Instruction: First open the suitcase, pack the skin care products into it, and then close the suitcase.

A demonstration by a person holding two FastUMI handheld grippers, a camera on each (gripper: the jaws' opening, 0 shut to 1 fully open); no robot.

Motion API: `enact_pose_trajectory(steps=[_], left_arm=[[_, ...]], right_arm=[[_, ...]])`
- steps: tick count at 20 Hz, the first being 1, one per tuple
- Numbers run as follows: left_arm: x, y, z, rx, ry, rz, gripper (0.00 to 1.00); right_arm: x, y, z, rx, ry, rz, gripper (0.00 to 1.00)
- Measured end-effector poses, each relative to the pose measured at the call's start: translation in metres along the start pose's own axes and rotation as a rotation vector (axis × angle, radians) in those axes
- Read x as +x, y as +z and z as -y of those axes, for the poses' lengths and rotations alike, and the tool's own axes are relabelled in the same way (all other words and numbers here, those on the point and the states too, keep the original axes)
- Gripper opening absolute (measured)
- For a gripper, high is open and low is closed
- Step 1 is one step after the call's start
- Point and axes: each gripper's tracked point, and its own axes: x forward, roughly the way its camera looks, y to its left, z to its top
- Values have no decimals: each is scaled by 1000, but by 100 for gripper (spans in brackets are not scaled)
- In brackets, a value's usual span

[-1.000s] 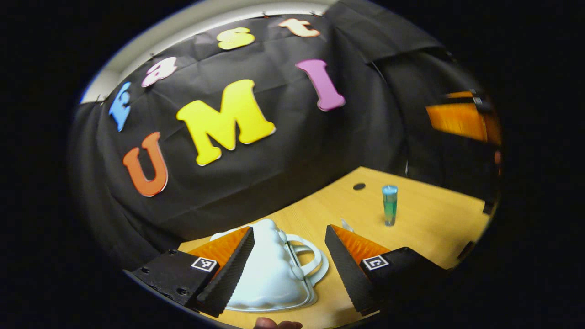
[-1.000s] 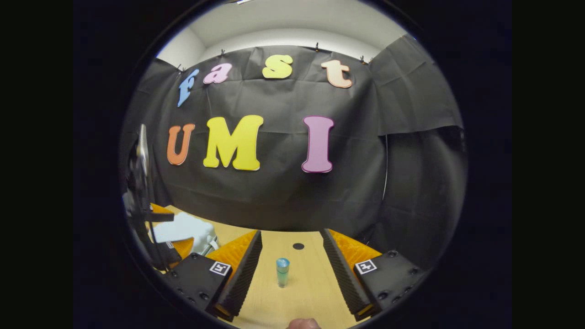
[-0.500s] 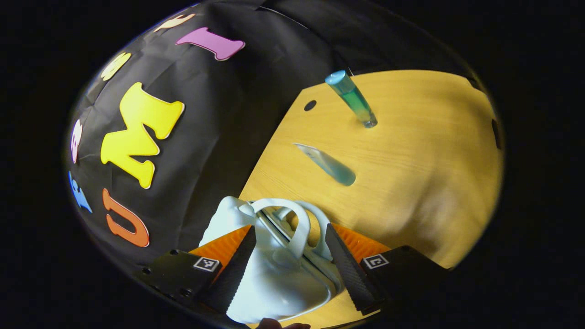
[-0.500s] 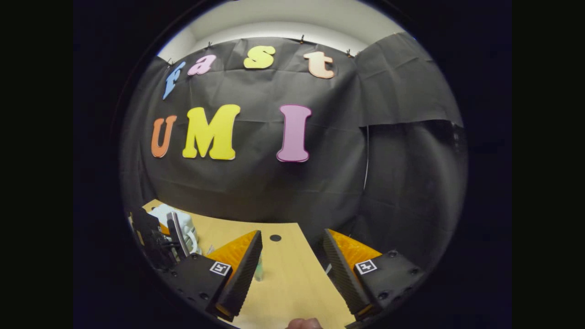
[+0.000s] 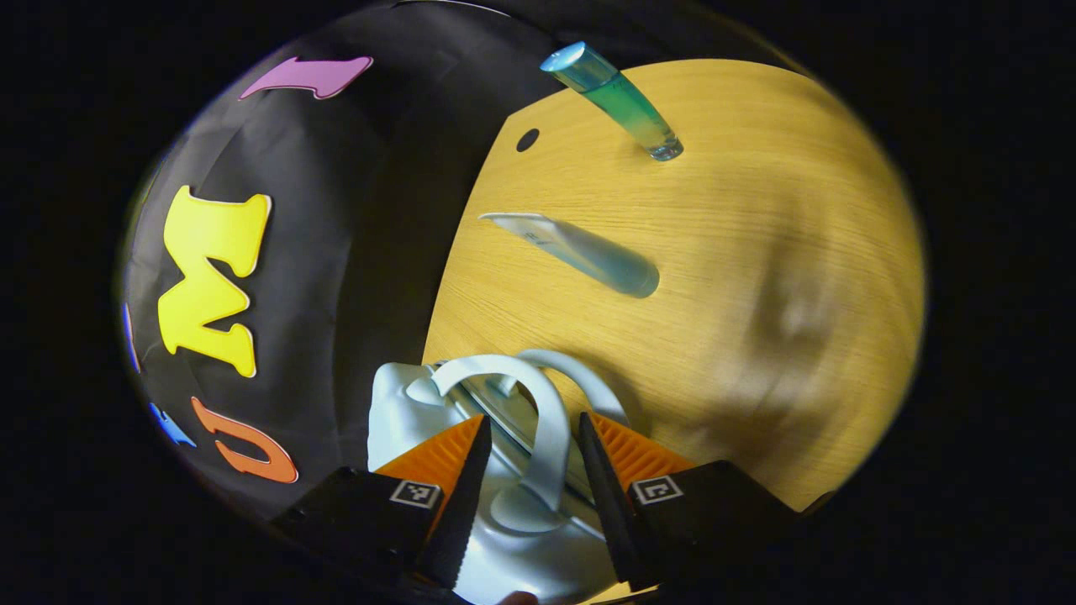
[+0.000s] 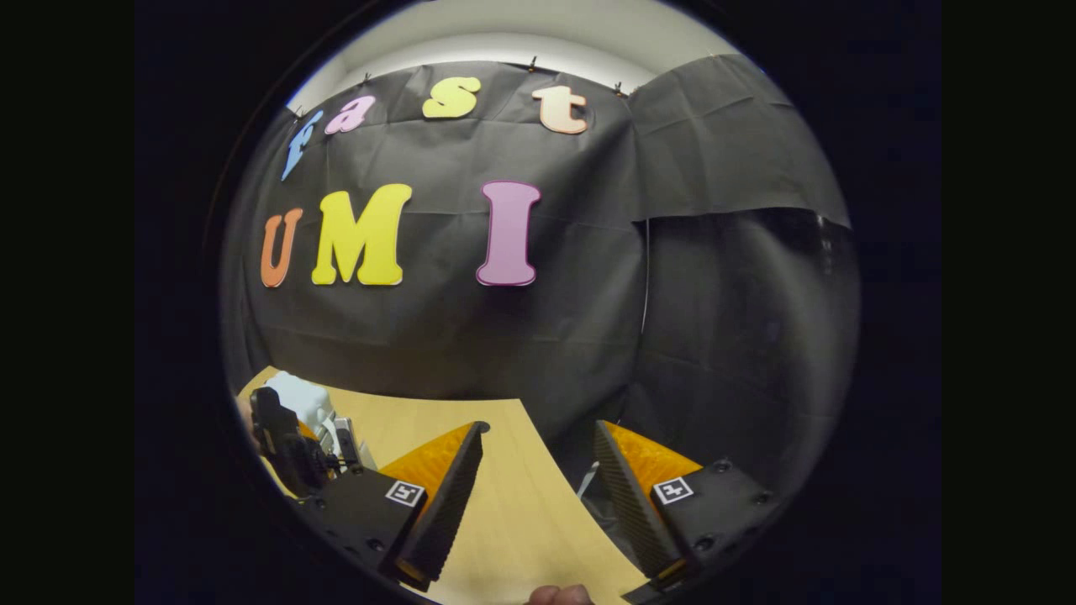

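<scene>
In the left gripper view we find the left claw (image 5: 528,470) nearest the lens, its fingers (image 5: 458,496) partly spread around the front carry handle (image 5: 542,420) of a small pale blue suitcase (image 5: 403,403). Whether both fingers press on that handle we cannot tell; gaps appear to remain on either side. The suitcase sits closed on the wooden counter (image 5: 756,252), hard against the black cloth wall (image 5: 336,210), with a second handle loop (image 5: 588,388) just behind the first.

Farther out on the counter, a pale blue squeeze tube (image 5: 580,249) lies on its side, well apart from the suitcase. Beyond it a green bottle with a blue cap (image 5: 618,97) stands upright, near a dark round hole (image 5: 528,139) in the counter surface.

In the right gripper view we record the right claw (image 6: 538,487) spread wide with nothing between its fingers, held above the counter's edge. At the lower left of that view the left claw (image 6: 336,445) appears beside the suitcase (image 6: 298,397). The cloth wall (image 6: 546,336) stands behind.
</scene>
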Motion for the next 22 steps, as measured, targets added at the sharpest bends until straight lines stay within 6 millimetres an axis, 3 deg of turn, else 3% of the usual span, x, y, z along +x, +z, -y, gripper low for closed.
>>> enact_pose_trajectory(steps=[1, 2, 3, 8, 12, 16, 19, 22], left_arm=[[1, 0, 1, 2, -8, 1, 61], [2, 0, 4, -3, -16, 0, 38], [0, 1, 4, -4, -16, 2, 30], [-13, 2, -12, -66, 32, 18, 14], [-39, -2, -44, -173, 76, 63, 4], [-73, -12, -81, -293, 151, 129, 3], [-95, -32, -127, -404, 252, 227, 3], [-118, -63, -161, -559, 349, 323, 3]], right_arm=[[-2, 0, 1, 0, -4, 0, 80], [-3, 0, 1, -2, -7, 2, 80], [-4, 0, 2, -2, -11, 3, 80], [-9, 1, -1, 2, -15, 7, 80], [-14, 6, -17, -6, 13, 21, 80], [-18, 14, -37, -21, 50, 43, 80], [-19, 19, -57, -32, 87, 56, 80], [-23, 26, -81, -40, 129, 66, 80]])
